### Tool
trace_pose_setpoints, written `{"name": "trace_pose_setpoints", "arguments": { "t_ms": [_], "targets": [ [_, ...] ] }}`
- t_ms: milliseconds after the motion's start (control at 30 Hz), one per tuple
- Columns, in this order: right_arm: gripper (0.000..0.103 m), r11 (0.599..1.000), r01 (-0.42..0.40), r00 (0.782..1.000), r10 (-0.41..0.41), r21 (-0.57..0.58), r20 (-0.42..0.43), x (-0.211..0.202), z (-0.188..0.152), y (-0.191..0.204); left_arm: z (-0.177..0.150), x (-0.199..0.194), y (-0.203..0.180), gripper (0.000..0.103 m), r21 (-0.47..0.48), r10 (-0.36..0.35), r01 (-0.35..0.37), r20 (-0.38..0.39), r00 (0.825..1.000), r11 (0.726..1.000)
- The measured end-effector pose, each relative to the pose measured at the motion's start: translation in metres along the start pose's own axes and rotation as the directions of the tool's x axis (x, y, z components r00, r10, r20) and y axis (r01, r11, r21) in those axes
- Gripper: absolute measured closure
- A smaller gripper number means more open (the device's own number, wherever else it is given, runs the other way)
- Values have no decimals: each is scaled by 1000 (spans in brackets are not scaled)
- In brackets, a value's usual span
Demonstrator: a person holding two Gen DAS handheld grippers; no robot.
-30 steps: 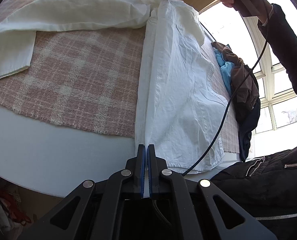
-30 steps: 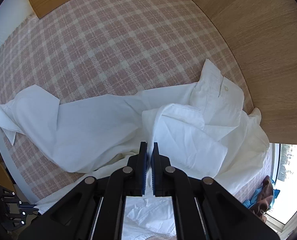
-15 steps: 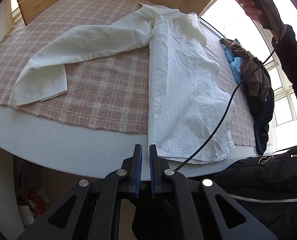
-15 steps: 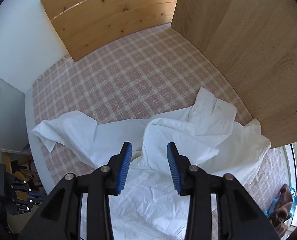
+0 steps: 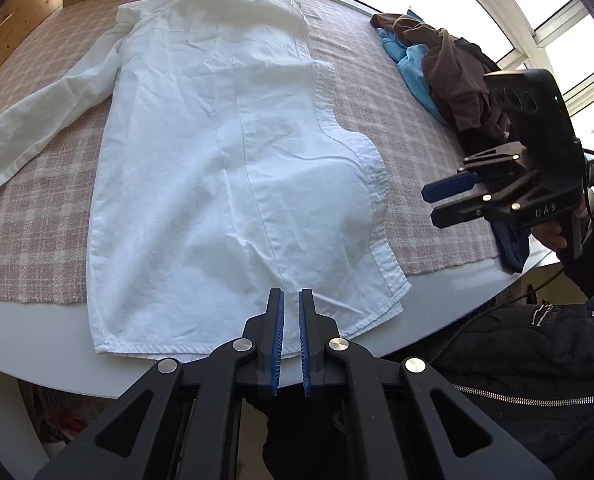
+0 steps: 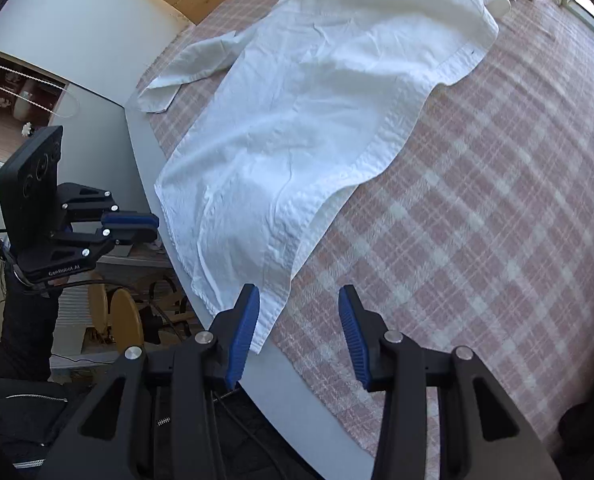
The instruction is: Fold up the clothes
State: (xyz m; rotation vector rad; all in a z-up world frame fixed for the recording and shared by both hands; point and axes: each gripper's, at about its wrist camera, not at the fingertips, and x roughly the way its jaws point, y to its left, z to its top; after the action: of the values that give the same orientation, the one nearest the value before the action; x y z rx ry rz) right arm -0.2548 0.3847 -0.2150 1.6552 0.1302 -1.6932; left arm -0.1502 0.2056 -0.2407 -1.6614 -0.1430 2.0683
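One white shirt of crumpled, finely wrinkled cotton lies flat and lengthwise on a pink-and-cream plaid woven cloth that covers a smooth, round-edged white desk, its stitched, curved hem hanging a little past the cloth's near edge. One sleeve stretches out sideways from the shirt's shoulder. Beyond the shirt's far side sits one heap of soft clothes, brown and blue. Two black plastic grippers with ribbed blue pads hover at the shirt's hem. The left gripper has its fingers pressed almost together, nothing pinched between them. The right gripper hangs over the hem corner, its fingers spreading apart and empty, the cloth below them. A person's dark zipped jacket shows beside the desk.
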Motion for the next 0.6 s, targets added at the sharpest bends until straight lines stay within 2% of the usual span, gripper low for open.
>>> {"name": "trace_pose_setpoints", "arguments": {
  "t_ms": [33, 133, 200, 333, 567, 600],
  "targets": [
    [62, 1000, -22, 1000, 22, 13, -4, 14, -16, 0, 0, 4, 2, 97, 8, 24, -24, -15, 1000, 1000],
    [62, 998, -29, 999, 27, 51, 27, 32, -35, 8, -1, 14, 14, 98, 20, 107, -106, -62, 992, 994],
    [62, 998, -8, 999, 5, 58, 48, 37, -42, 16, -1, 16, 29, 98, 1, 79, -79, -76, 994, 997],
    [62, 995, 61, 996, -65, 80, 54, 49, -48, 25, -5, 20, 53, 98, 37, 148, -145, -123, 981, 989],
    [63, 977, 83, 991, -102, 197, 86, 58, -60, 32, -12, 13, 80, 96, 93, 141, -128, -155, 978, 987],
    [73, 974, 80, 991, -101, 212, 89, 58, -61, 33, -12, 12, 83, 96, 97, 145, -131, -154, 977, 987]
  ]
}}
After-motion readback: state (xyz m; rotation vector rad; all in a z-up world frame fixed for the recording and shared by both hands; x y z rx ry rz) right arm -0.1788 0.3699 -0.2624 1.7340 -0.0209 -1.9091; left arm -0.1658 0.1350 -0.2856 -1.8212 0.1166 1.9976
